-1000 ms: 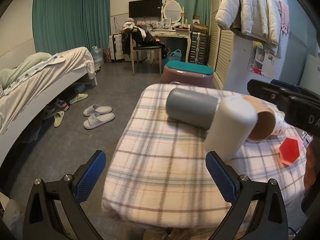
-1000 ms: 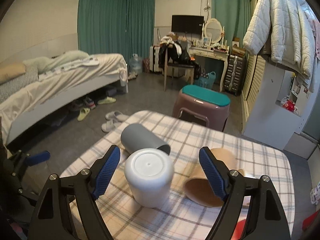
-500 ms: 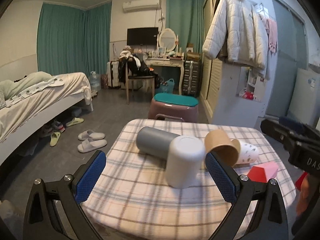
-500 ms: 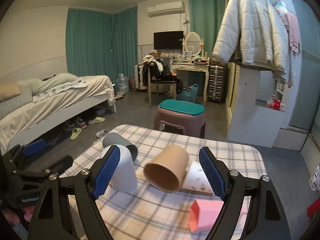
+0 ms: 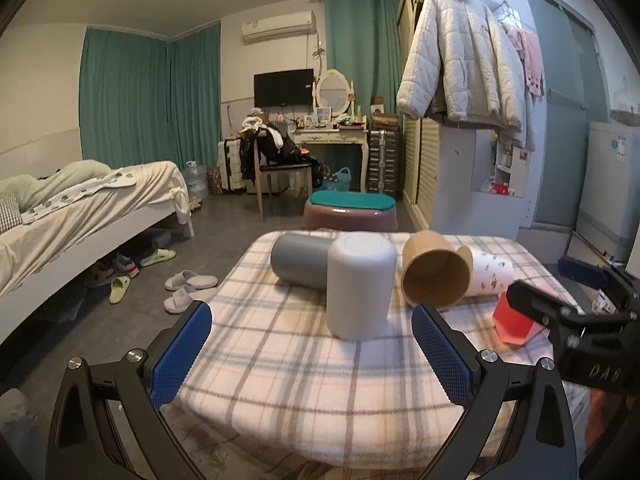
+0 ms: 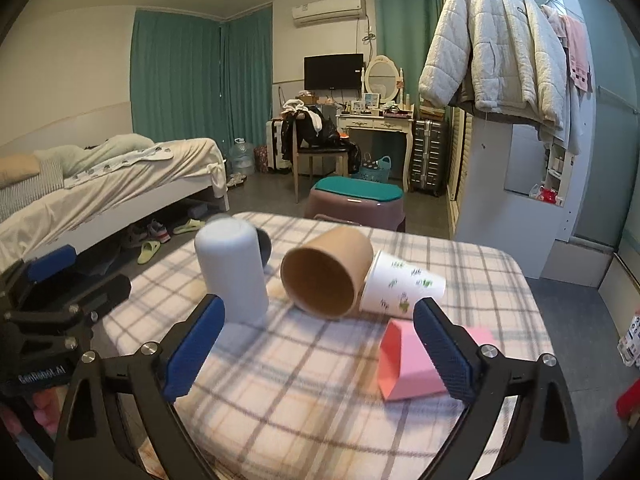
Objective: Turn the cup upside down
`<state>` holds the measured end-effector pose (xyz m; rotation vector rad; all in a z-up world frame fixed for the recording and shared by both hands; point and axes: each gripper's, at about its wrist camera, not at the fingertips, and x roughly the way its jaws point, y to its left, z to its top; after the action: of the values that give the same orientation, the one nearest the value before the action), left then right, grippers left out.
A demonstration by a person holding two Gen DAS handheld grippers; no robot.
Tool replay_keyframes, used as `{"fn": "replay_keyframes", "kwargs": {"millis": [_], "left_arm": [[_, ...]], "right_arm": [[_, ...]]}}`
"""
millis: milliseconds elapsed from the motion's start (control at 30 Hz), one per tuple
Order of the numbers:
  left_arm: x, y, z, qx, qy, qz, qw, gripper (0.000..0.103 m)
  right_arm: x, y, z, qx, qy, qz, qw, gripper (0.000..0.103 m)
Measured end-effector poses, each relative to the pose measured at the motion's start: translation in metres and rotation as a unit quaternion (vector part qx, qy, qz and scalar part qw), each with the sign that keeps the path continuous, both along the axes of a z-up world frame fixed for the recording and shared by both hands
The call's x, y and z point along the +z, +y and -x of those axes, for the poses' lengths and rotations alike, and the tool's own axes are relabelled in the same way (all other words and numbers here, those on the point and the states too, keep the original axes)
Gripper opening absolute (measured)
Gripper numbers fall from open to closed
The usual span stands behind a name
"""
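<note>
A white cup (image 5: 360, 286) stands upside down on the plaid-covered table (image 5: 304, 364); it also shows in the right wrist view (image 6: 234, 270). A grey cup (image 5: 298, 262) lies on its side behind it. A brown paper cup (image 5: 434, 274) (image 6: 326, 272) lies on its side, mouth toward me. A white printed cup (image 6: 404, 286) lies beside it. A pink cup (image 6: 412, 364) lies on its side at the front right. My left gripper (image 5: 312, 356) is open and empty at the table's near edge. My right gripper (image 6: 316, 350) is open and empty, short of the cups.
A purple stool with a teal top (image 5: 350, 210) stands behind the table. A bed (image 5: 80, 208) is at the left, slippers (image 5: 188, 290) on the floor. A white wardrobe with a hanging jacket (image 6: 500, 44) is at the right.
Both grippers have drawn back from the table and levelled out. The white cup, earlier between the right gripper's fingers, now stands free and upside down on the table.
</note>
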<state>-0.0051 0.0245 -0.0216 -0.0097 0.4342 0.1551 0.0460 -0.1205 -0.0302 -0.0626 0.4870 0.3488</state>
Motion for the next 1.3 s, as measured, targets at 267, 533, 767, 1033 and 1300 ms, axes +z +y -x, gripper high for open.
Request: {"fn": "replay_keyframes", "kwargs": {"millis": [267,533,767,1033,1300], "left_arm": [[-0.004,0.004,0.006,0.013,0.003,0.01,0.9999,0.103],[-0.001,0.005,0.008,0.012,-0.006,0.013,0.9998,0.103],[-0.004,0.004,0.008,0.008,-0.004,0.009,0.9999,0.103],[-0.008,0.004,0.008,0.01,-0.001,0.012,0.9999,0.103],[-0.009,0.005,0.008,0.009,0.002,0.011,0.9999,0.103]], "right_arm": [[-0.011,0.002,0.0,0.003,0.014,-0.005,1.0,0.097],[-0.008,-0.001,0.001,-0.004,0.004,-0.004,1.0,0.102],[-0.008,0.0,0.001,-0.01,0.0,0.0,1.0,0.103],[-0.01,0.002,0.001,-0.009,0.002,0.006,1.0,0.103],[-0.013,0.005,0.0,-0.007,0.005,0.009,1.0,0.103]]}}
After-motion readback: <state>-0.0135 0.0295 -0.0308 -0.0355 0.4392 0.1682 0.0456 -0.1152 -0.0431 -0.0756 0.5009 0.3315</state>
